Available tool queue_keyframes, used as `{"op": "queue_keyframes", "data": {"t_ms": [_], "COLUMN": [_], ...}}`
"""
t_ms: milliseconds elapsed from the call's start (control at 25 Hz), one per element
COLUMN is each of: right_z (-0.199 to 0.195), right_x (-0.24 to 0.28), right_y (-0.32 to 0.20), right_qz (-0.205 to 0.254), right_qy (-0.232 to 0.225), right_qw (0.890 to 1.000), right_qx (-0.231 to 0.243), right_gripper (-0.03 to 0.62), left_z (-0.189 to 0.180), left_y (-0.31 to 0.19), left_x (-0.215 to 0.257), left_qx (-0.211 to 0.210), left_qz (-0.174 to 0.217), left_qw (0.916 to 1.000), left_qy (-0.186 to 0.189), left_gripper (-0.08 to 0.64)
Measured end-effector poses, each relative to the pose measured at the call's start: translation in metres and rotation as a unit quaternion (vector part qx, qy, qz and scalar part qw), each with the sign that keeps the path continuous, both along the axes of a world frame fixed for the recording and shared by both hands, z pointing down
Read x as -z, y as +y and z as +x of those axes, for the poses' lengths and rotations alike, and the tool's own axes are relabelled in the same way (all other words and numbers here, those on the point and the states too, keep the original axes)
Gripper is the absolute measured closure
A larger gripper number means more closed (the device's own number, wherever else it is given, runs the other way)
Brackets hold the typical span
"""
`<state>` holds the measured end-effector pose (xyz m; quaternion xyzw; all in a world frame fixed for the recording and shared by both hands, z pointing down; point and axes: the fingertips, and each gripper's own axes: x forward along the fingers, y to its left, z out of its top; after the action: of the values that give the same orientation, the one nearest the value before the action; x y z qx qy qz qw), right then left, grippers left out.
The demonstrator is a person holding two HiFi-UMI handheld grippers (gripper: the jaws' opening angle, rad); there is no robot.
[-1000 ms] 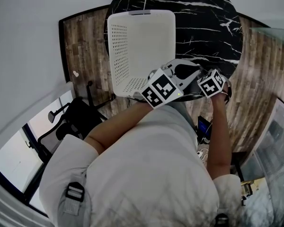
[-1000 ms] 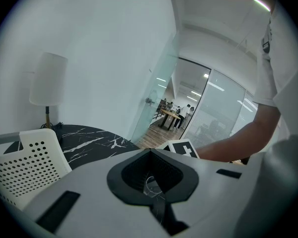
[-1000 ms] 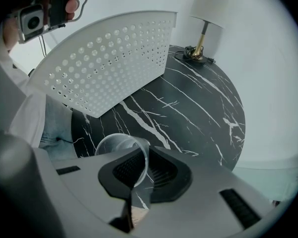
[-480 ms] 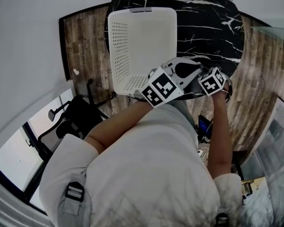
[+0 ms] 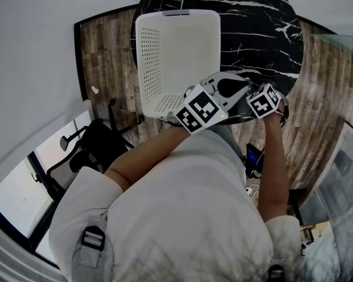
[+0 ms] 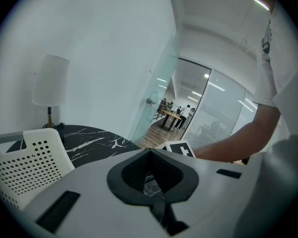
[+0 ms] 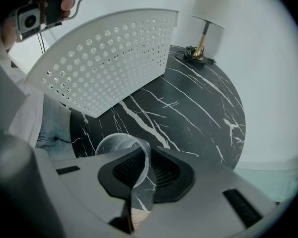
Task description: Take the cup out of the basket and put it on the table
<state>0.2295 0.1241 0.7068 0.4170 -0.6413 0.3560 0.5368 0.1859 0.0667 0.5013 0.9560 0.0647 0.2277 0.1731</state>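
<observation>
Right tongs (image 7: 147,169): jaws pinched on wall of clear plastic cup (image 7: 120,148), outside white perforated basket (image 7: 114,58), above black marble table (image 7: 198,108). Left tongs (image 6: 151,175): closed, empty. Judged placing step; next: lower, upright, release.

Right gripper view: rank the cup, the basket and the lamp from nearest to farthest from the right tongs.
1. Cup: gripped by its wall in the right tongs, low centre.
2. Basket: on the table, up and left.
3. Lamp: at the table's far edge, upper right.
</observation>
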Motion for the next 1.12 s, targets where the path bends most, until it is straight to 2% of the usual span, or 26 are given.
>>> {"op": "queue_keyframes", "data": {"t_ms": [440,680,920,1120], "right_z": [-0.001,-0.004,-0.015,-0.041], "right_x": [0.024,0.053,0.114,0.184], "right_y": [0.001,0.002,-0.012,-0.033], "right_qz": [0.028,0.063,0.147,0.245], "right_qy": [0.002,0.008,0.015,-0.016], "right_qw": [1.0,0.998,0.988,0.967], "right_qx": [-0.005,-0.024,-0.048,-0.07], "right_gripper": [0.565,0.565,0.565,0.565], "left_z": [-0.009,-0.018,-0.036,-0.06], "left_y": [0.004,0.009,0.009,0.002], "left_x": [0.014,0.029,0.048,0.076], "left_qx": [0.003,0.006,0.021,0.052], "left_qz": [0.014,0.028,0.048,0.064], "left_qw": [0.9998,0.9993,0.9979,0.9946], "left_qy": [0.011,0.025,0.039,0.063], "left_gripper": [0.554,0.554,0.554,0.555]}}
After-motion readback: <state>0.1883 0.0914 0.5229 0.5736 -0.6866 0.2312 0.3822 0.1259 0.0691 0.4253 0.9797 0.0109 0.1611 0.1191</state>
